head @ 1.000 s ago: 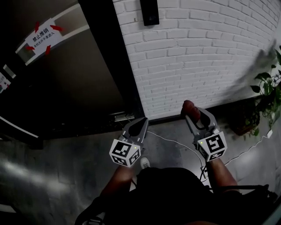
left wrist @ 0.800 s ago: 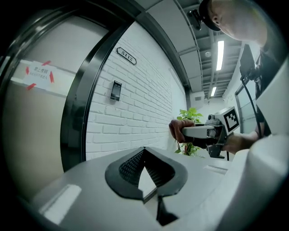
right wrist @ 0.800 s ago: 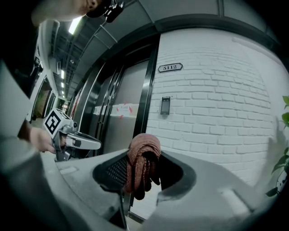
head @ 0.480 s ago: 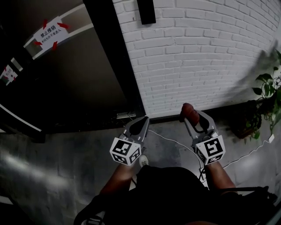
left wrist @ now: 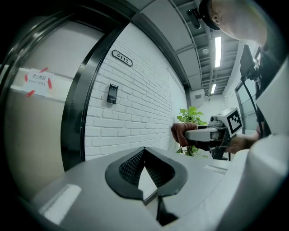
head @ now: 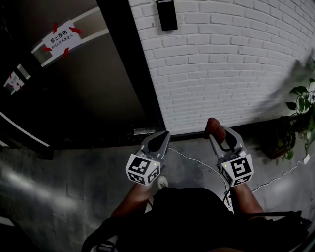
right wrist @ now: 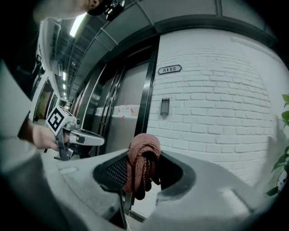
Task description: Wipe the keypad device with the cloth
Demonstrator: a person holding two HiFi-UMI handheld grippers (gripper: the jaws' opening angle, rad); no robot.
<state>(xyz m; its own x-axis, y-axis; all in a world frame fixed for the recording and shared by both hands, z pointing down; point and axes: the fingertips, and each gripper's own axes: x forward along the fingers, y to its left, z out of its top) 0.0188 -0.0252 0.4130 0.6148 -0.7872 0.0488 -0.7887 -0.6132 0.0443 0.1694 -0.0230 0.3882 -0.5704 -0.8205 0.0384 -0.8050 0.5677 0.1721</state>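
Keypad device [head: 167,14] sits high on the white brick wall [head: 236,64], just beside the dark door frame [head: 130,64], well apart from the cloth [head: 212,124]. Right tongs [head: 217,130] are clamped on that bunched cloth; left tongs [head: 164,134] are together, empty. Risk, I judge: the loose wad could slip free on the long reach upward. Both tongs are held low, pointing at the wall's foot.

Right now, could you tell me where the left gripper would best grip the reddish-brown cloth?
Probably the rounded fold of the reddish-brown cloth bulging past the right gripper's tips, approached from the left gripper's side; the rest is pinched between the right jaws.
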